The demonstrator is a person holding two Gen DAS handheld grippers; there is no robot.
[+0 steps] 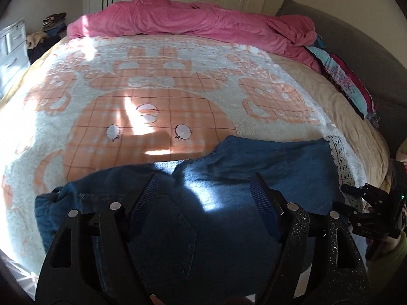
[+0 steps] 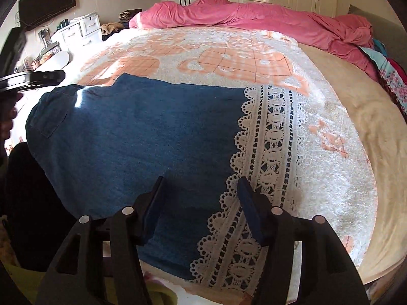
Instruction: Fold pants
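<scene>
the bed (image 1: 38,132) fills both views, covered by a white and orange plaid-pattern blanket (image 1: 157,94), with a pink duvet (image 1: 190,23) bunched along its far edge at the top of each frame, likely pushed back to leave a flat place for folding. the pants (image 2: 132,137), blue denim with a broad white lace hem (image 2: 269,152), lie spread on the blanket at the near edge of the bed. in the right wrist view they fill the left and centre of the frame, fairly flat, a back pocket showing at the left. in the left wrist view the cloth looks more rumpled, with a raised fold across the lower middle.

no containers are involved; a white drawer unit (image 2: 76,31) at the upper left of the right wrist view stands closed, contents unseen.

the left claw (image 1: 203,185) stands wide over the dark denim at the bottom of its frame, nothing pinched between the pads. the right claw (image 2: 201,185) stands part open over the line where denim meets lace, also empty, and shows again at the lower right of the left wrist view. both look released, so a fresh grasp seems needed for the next fold.
</scene>
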